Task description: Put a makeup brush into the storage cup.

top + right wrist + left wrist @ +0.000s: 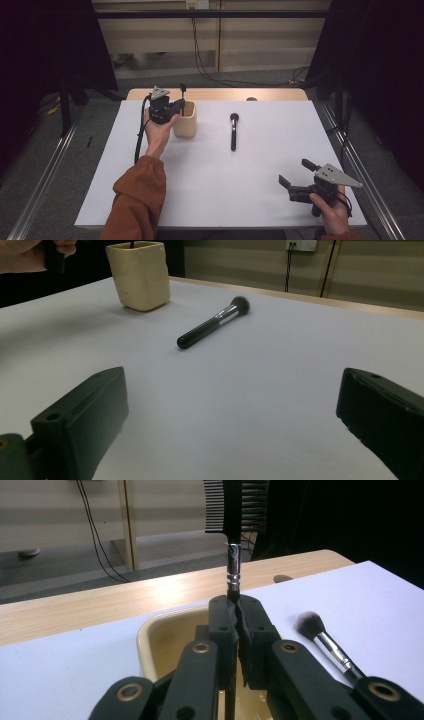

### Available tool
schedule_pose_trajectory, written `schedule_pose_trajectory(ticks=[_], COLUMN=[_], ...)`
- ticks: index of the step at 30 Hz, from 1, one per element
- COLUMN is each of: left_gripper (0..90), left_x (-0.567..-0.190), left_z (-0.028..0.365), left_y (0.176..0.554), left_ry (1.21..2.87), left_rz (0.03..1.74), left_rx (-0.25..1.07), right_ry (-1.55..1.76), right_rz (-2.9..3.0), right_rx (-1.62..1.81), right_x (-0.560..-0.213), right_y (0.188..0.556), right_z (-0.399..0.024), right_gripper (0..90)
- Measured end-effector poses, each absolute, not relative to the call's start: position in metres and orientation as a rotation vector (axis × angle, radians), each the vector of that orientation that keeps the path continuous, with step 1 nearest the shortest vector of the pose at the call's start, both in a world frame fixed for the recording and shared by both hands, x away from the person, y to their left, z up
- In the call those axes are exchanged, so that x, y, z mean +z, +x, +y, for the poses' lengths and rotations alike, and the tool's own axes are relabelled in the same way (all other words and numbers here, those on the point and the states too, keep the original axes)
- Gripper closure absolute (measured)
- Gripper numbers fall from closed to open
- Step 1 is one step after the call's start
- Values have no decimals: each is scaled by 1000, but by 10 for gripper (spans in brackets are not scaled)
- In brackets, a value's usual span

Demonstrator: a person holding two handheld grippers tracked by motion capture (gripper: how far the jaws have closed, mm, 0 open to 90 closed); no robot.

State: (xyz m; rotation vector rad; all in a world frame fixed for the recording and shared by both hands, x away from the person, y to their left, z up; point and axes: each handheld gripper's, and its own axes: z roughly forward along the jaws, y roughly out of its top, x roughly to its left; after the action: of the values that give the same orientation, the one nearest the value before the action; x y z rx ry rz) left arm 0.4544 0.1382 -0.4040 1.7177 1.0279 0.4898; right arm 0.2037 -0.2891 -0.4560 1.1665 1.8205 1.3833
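My left gripper (181, 106) (236, 611) is shut on the thin black handle of a comb brush (232, 530), held upright over the cream cup (185, 120) (165, 635) (140, 275) at the table's back left. The comb head rises above the jaws and the handle's lower end reaches down into the cup. A black makeup brush (233, 131) (327, 645) (212, 322) lies flat on the white table, to the right of the cup. Near the front right corner, my right gripper (297, 171) (230, 420) rests open with nothing between its jaws.
The white table top (225, 190) has a wooden strip (215, 94) along its far edge. Metal rails run along both sides on the floor, and cables hang at the back wall.
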Motion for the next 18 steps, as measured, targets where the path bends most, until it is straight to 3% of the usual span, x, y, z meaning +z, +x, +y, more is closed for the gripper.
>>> schedule_pose_trajectory(ticks=[8,18], left_gripper=[806,568], left_x=[-406,-405], left_z=[139,144], left_y=[455,454], left_ry=[1753,1727], left_rz=[1033,1065], left_rx=[479,455], right_ry=[1169,1171], right_rz=[1819,1817], right_rx=[1386,1386], right_x=[-456,-456], right_y=[204,204], right_z=[-289,-289], right_gripper=[0,0])
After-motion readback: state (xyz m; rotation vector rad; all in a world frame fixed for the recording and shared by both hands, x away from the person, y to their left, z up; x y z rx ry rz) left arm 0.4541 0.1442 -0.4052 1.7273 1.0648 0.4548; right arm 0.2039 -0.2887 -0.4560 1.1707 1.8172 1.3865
